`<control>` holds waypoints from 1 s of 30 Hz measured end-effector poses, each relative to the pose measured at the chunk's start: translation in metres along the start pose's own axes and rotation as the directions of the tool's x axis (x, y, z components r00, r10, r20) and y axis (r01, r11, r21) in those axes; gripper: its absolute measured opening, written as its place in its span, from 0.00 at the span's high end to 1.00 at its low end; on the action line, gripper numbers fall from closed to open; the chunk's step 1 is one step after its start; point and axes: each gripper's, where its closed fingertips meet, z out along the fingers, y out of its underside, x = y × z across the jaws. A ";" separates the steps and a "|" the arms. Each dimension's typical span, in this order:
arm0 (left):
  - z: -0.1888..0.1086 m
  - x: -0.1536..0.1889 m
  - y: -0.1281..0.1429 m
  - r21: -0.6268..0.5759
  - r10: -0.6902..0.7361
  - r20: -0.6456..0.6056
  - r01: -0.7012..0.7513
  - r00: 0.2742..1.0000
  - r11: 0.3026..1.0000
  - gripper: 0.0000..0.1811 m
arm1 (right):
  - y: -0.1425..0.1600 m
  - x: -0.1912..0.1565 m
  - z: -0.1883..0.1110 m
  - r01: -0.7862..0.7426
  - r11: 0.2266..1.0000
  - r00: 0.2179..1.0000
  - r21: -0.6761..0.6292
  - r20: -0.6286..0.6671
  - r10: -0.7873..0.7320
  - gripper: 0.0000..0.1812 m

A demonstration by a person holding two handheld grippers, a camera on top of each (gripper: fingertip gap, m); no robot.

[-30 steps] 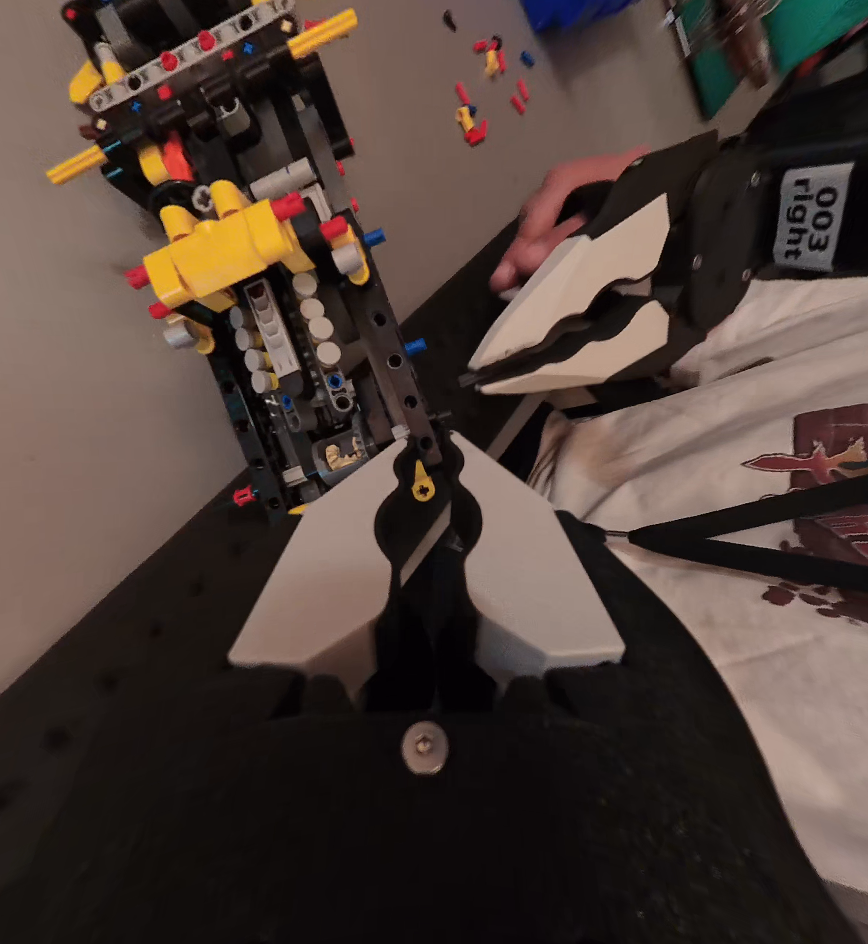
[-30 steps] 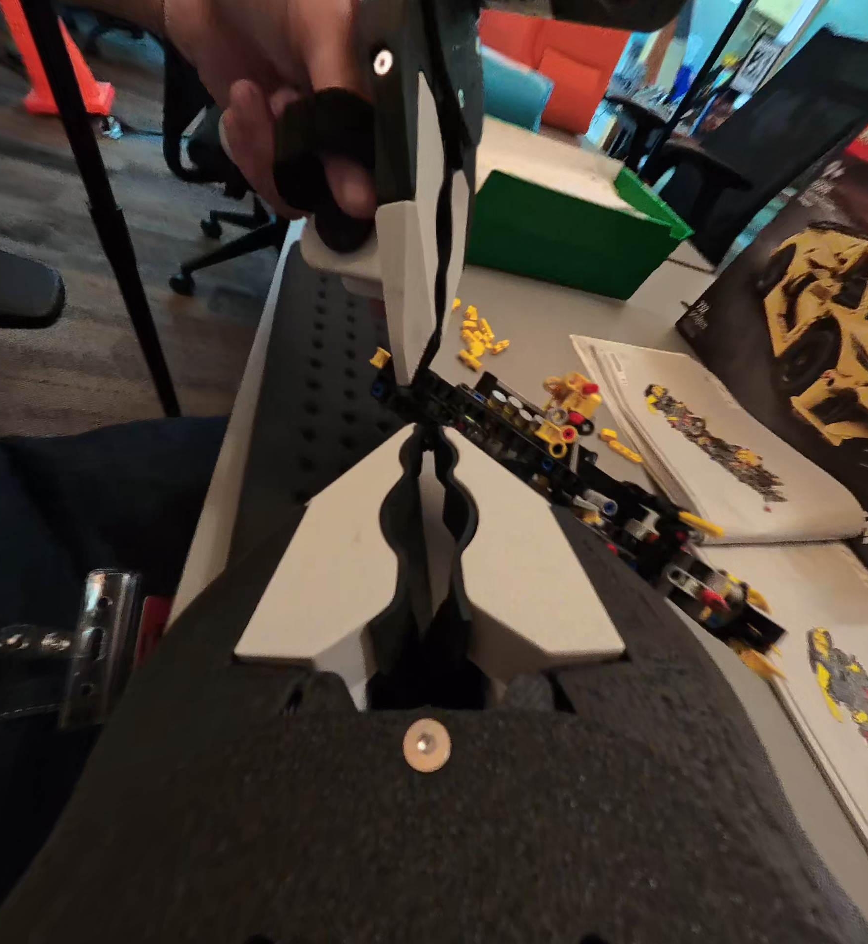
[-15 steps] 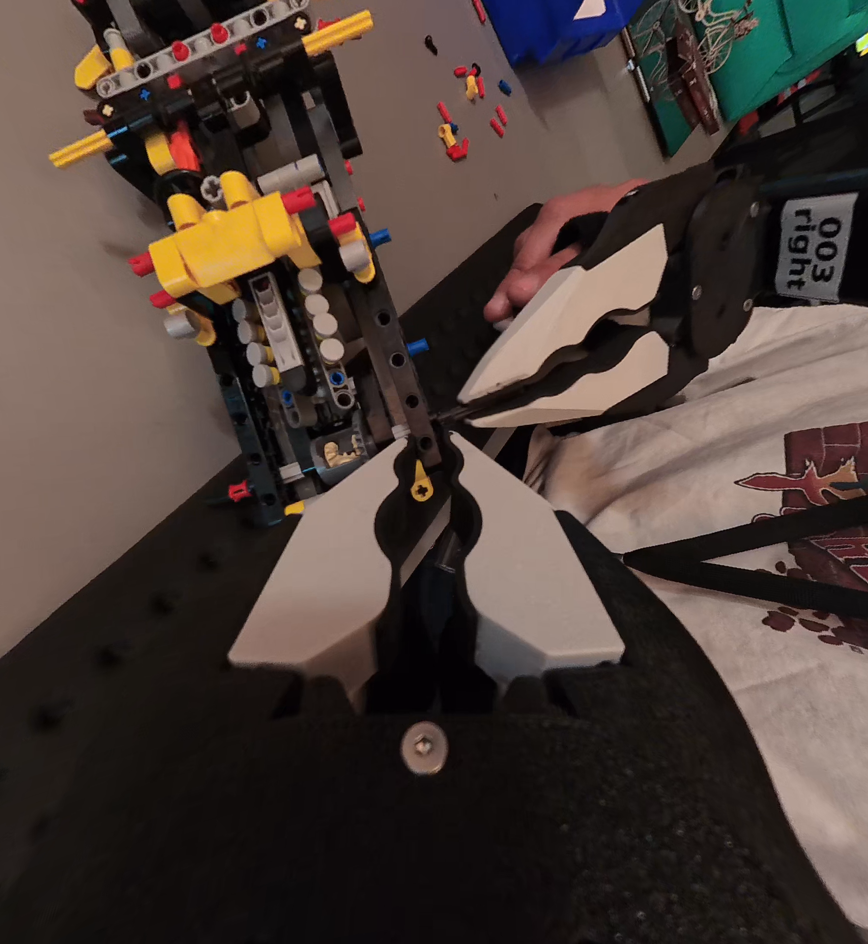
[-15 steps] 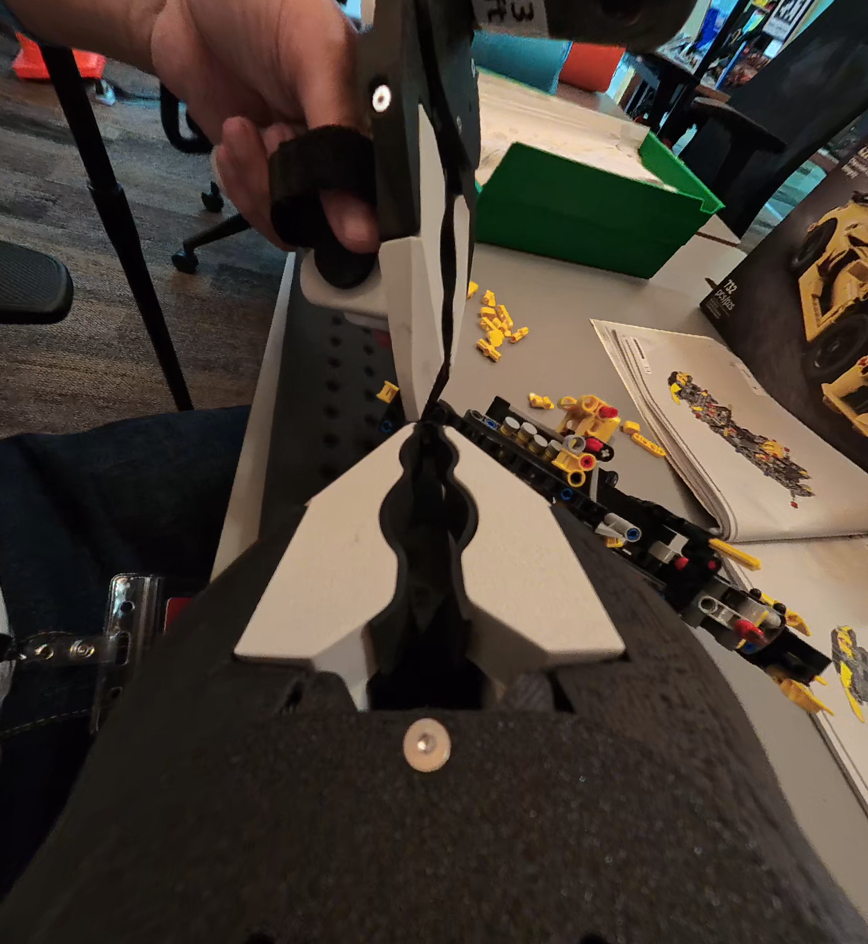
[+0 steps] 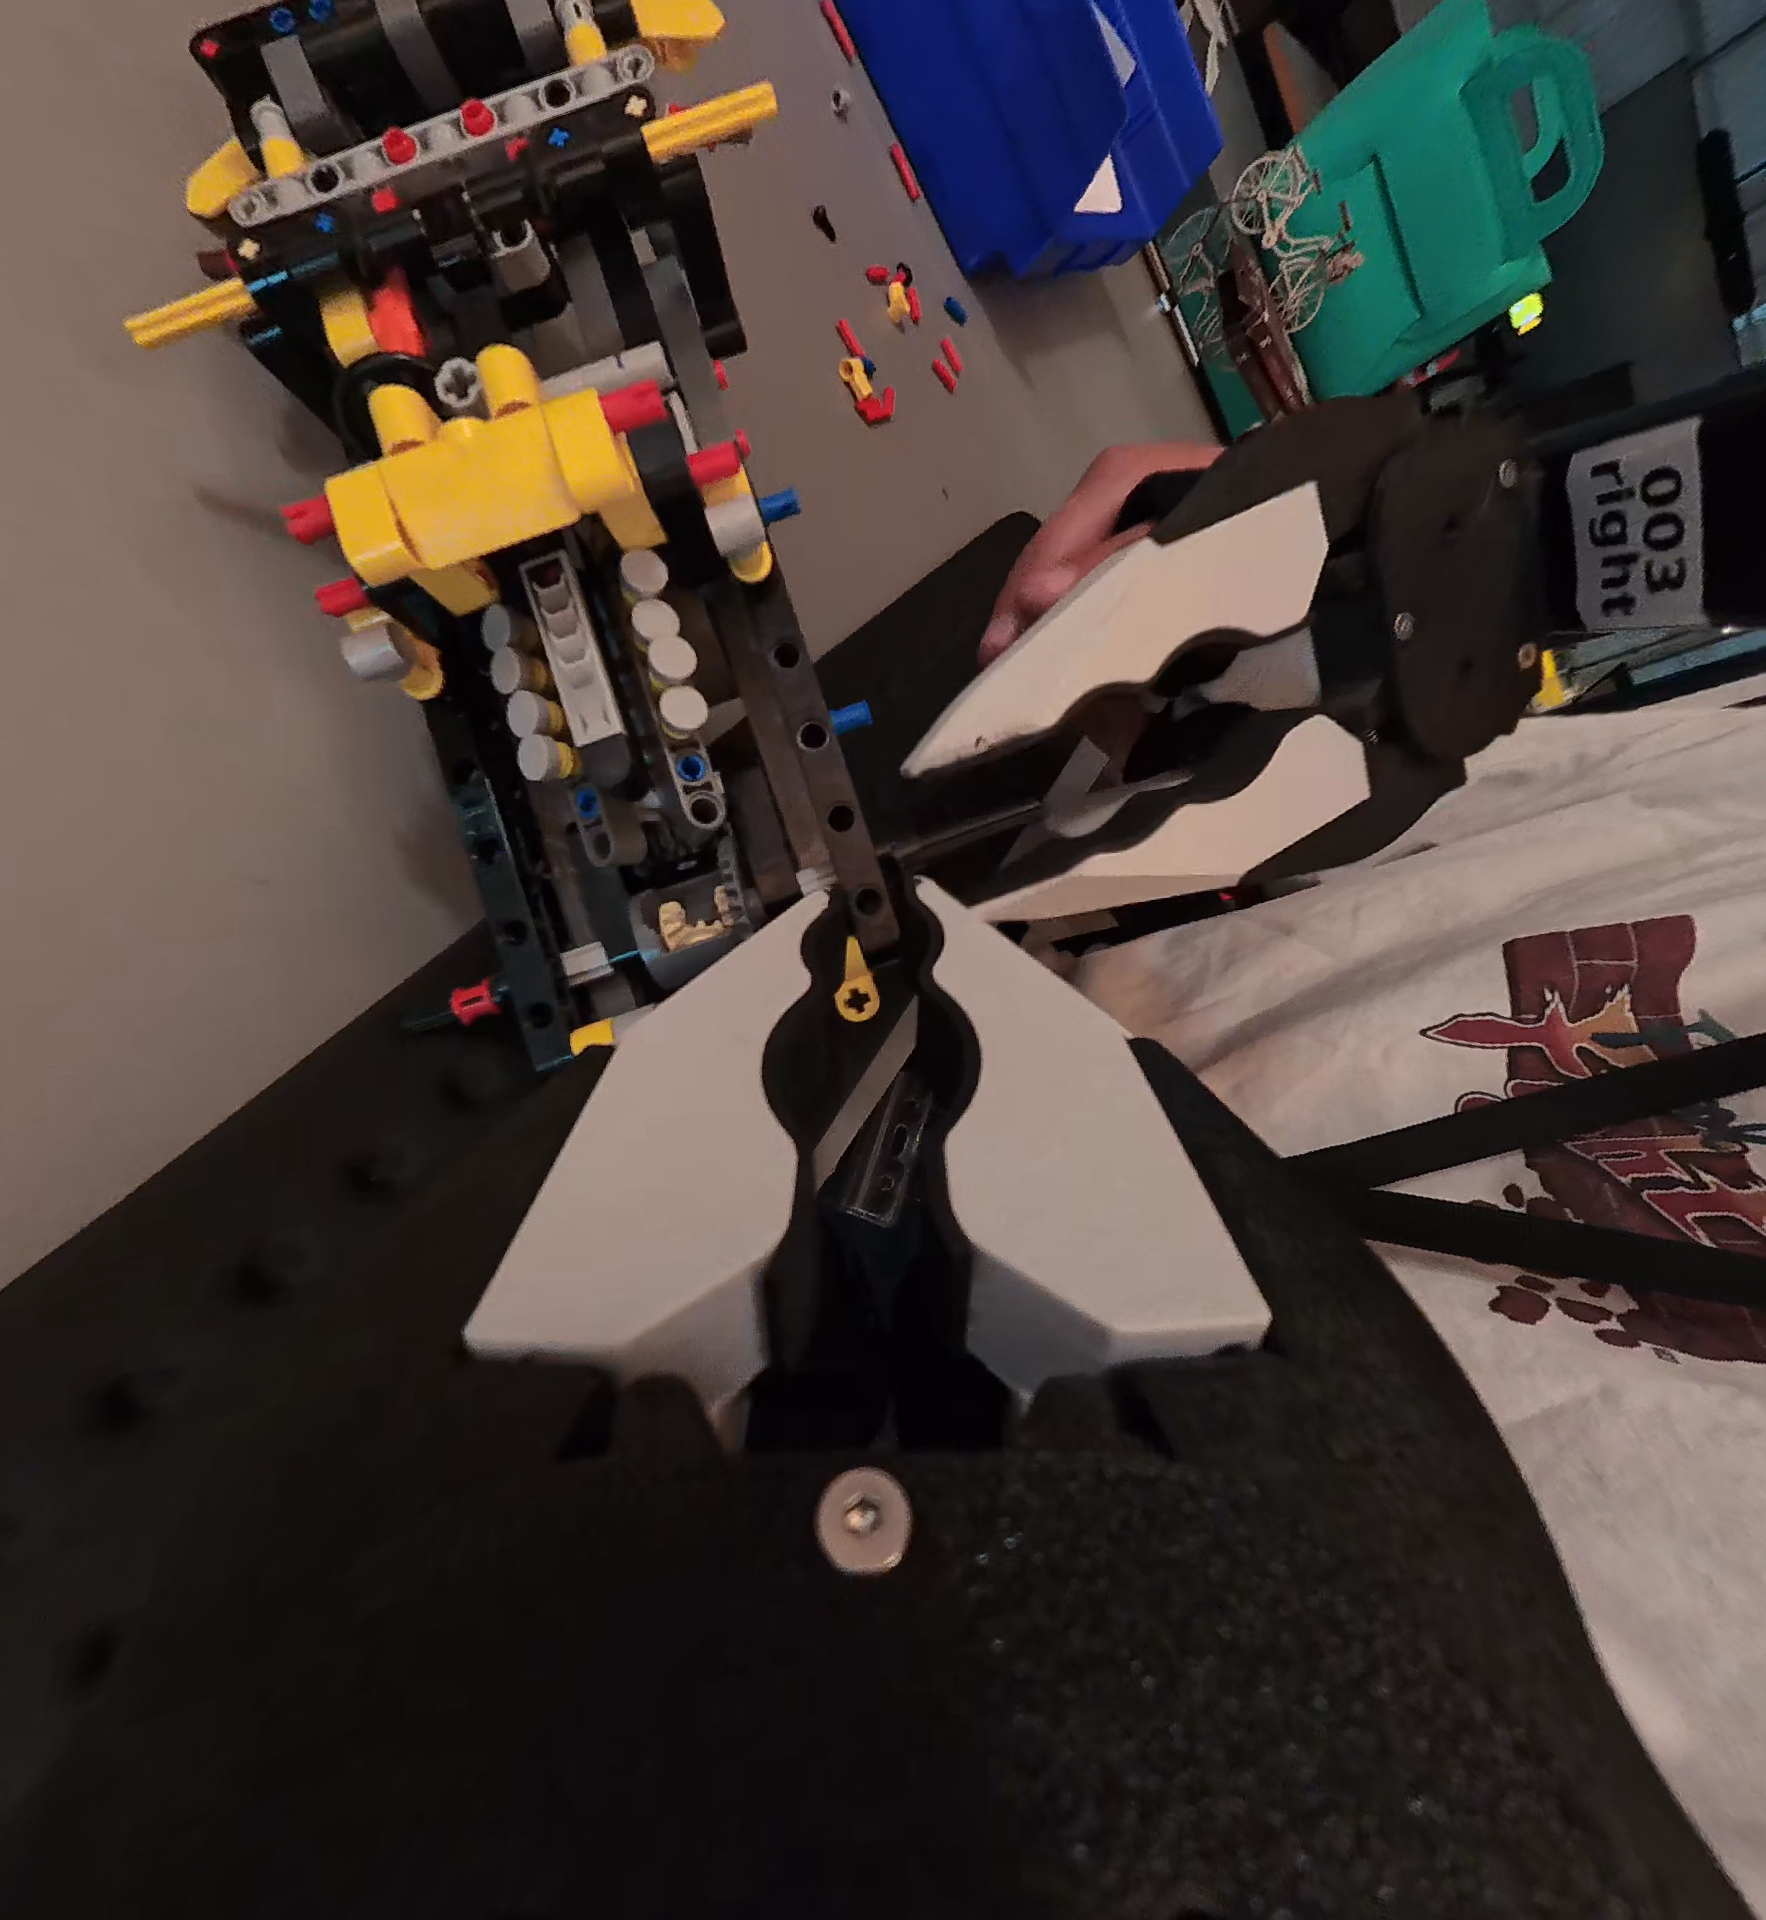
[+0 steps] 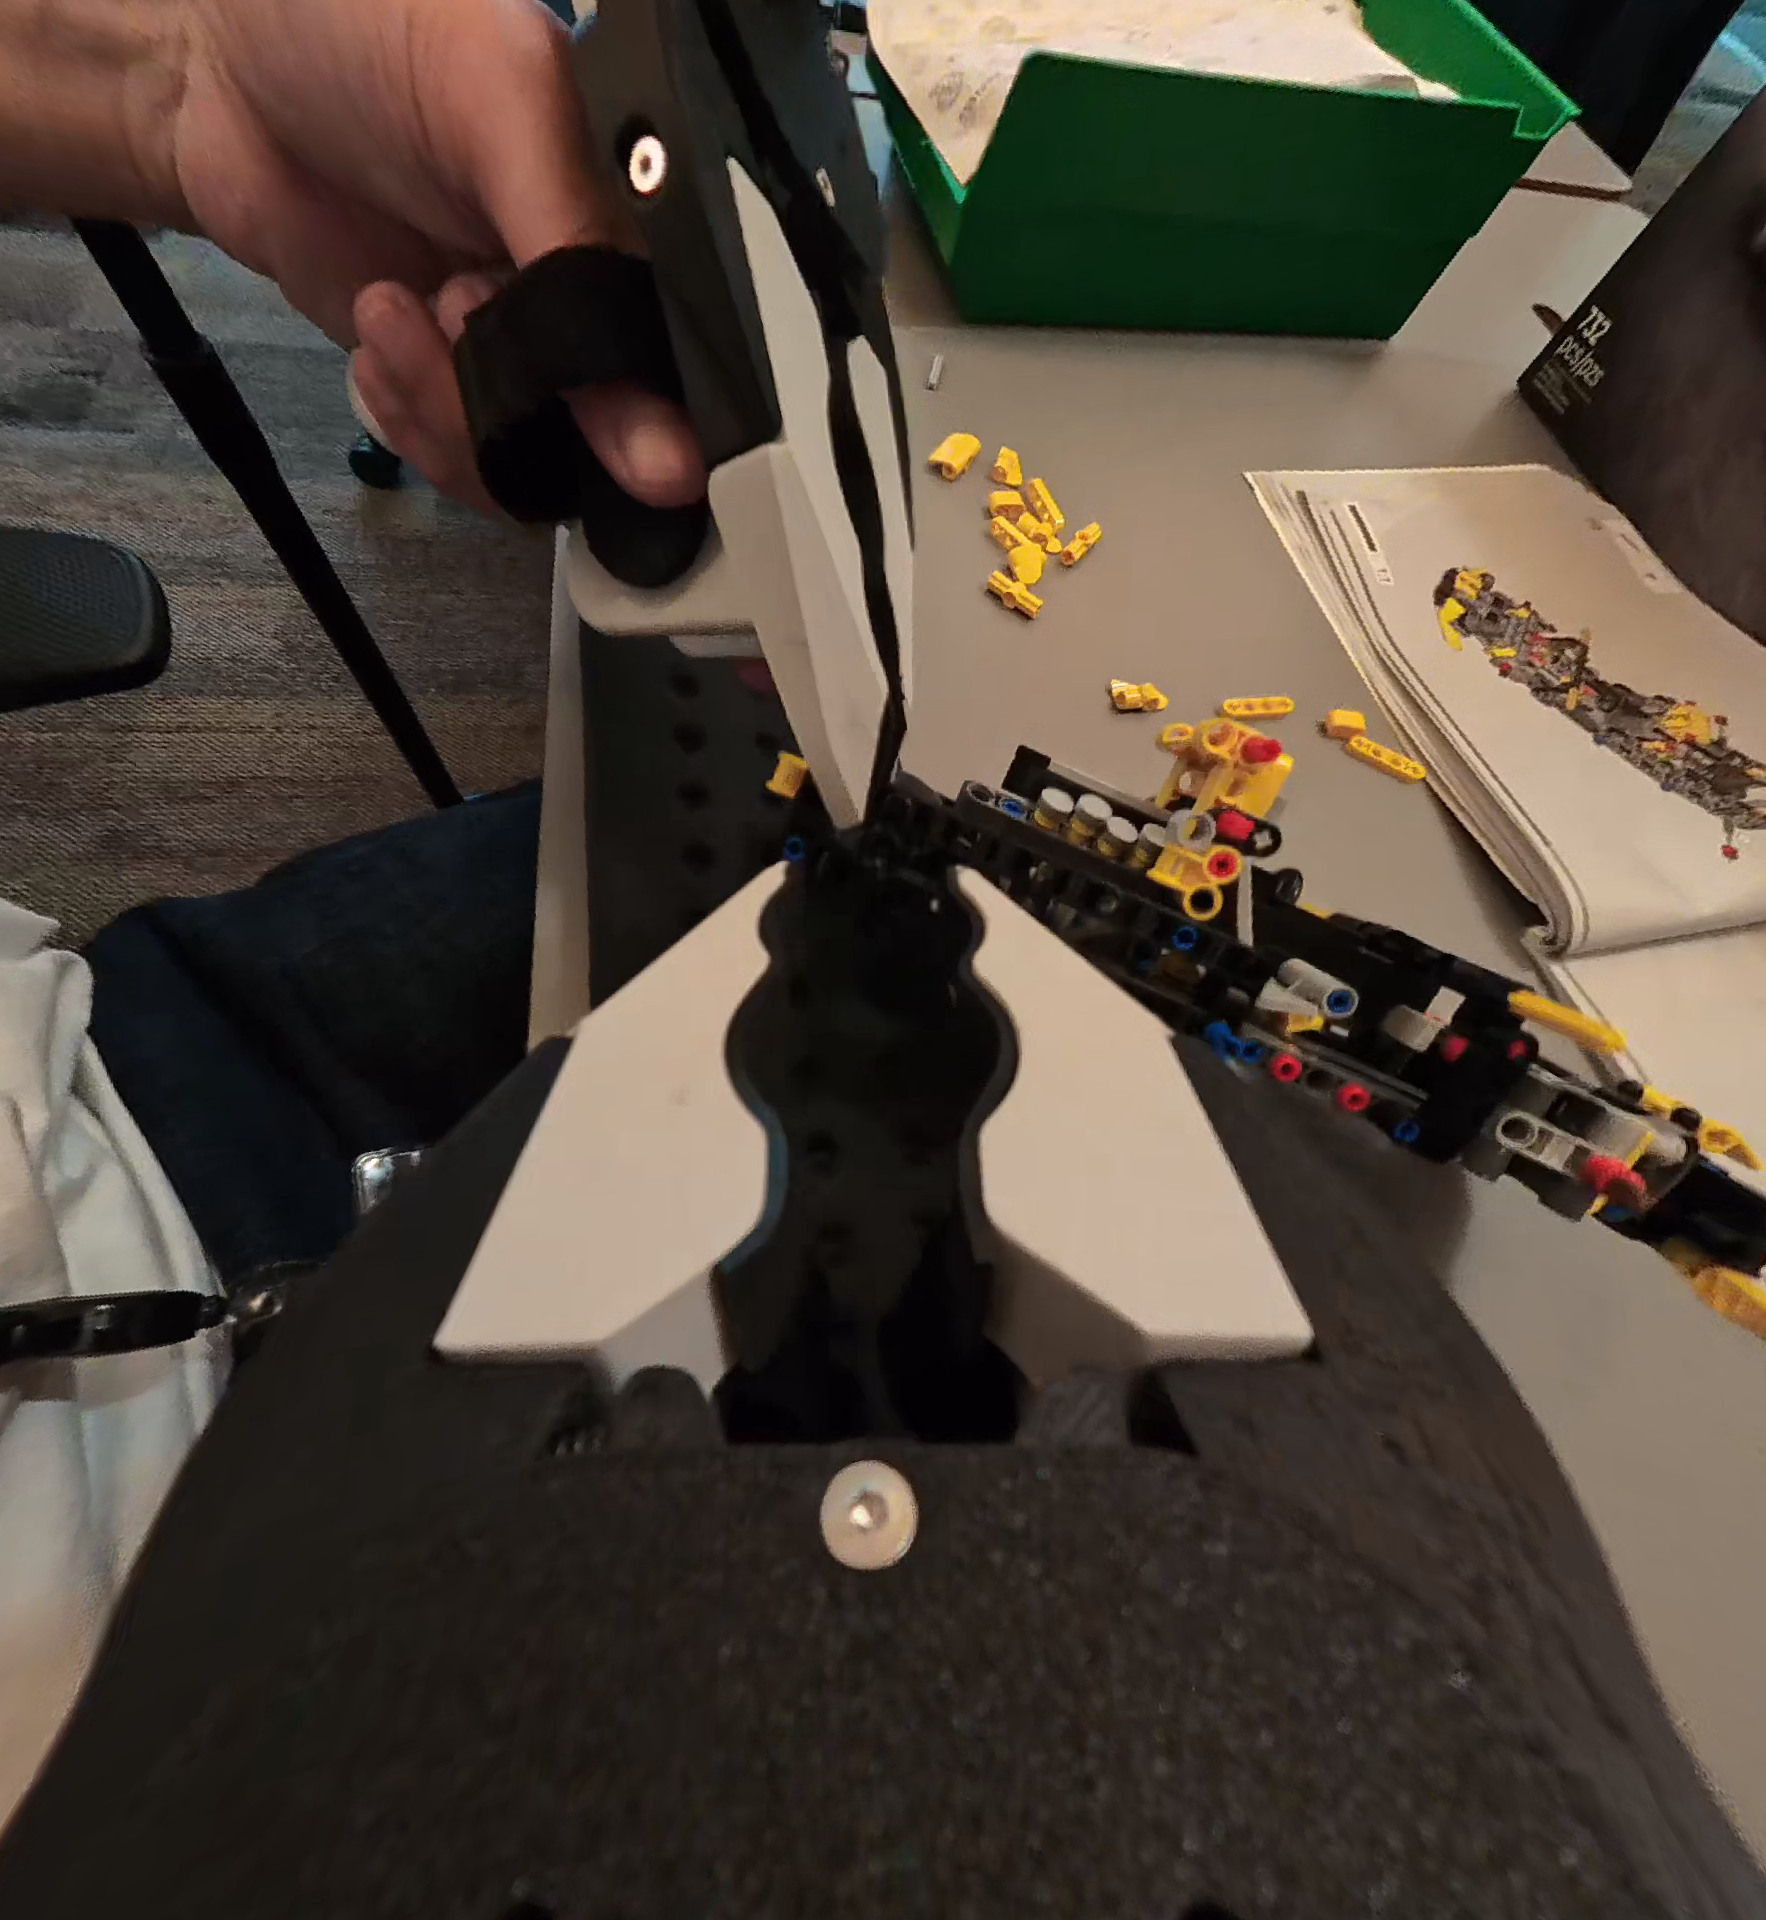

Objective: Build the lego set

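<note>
Black rubber lines the pale fingers of the left gripper (image 5: 874, 914), which are pressed together on the near end of a long black beam with holes, part of the half-built lego car frame (image 5: 536, 582). A small yellow piece (image 5: 855, 985) sits in the narrow gap just behind that grip. From the frame's near end, the right gripper (image 5: 946, 821) comes in from the side, its fingers parted a little at the tips; a thin dark part seems to run between them toward the frame, but whether it is gripped cannot be told. In the right wrist view the right gripper (image 6: 874, 847) meets that same corner of the frame (image 6: 1274, 987), and the black clutter there hides what lies between its fingers. A bare hand (image 6: 339, 208) holds the left gripper's handle above the frame. The frame lies on the grey tabletop (image 6: 1222, 416), its near end over a black perforated mat (image 6: 650, 748). Beyond the frame are loose yellow pieces (image 6: 1030, 530); farther back a green bin (image 6: 1201, 208). To the frame's far side lies an open instruction booklet (image 6: 1585, 675) with the dark box (image 6: 1710, 312) behind it. In the left wrist view, small red and blue pieces (image 5: 894, 332) and a blue bin (image 5: 1035, 125) lie past the frame.
</note>
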 end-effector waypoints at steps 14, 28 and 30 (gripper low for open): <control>-0.001 0.000 0.003 0.006 0.012 -0.016 -0.012 1.000 1.000 0.95 | -0.008 -0.003 -0.004 0.058 0.998 0.998 0.035 -0.033 -0.057 0.98; 0.001 -0.002 -0.002 0.061 -0.003 -0.023 0.004 1.000 0.998 0.95 | -0.005 0.004 -0.002 -0.190 0.980 0.976 0.058 -0.095 0.194 0.98; 0.001 -0.003 -0.002 0.068 0.004 -0.009 -0.004 1.000 0.998 0.95 | -0.005 0.005 -0.002 -0.232 0.968 0.961 0.094 -0.133 0.243 0.98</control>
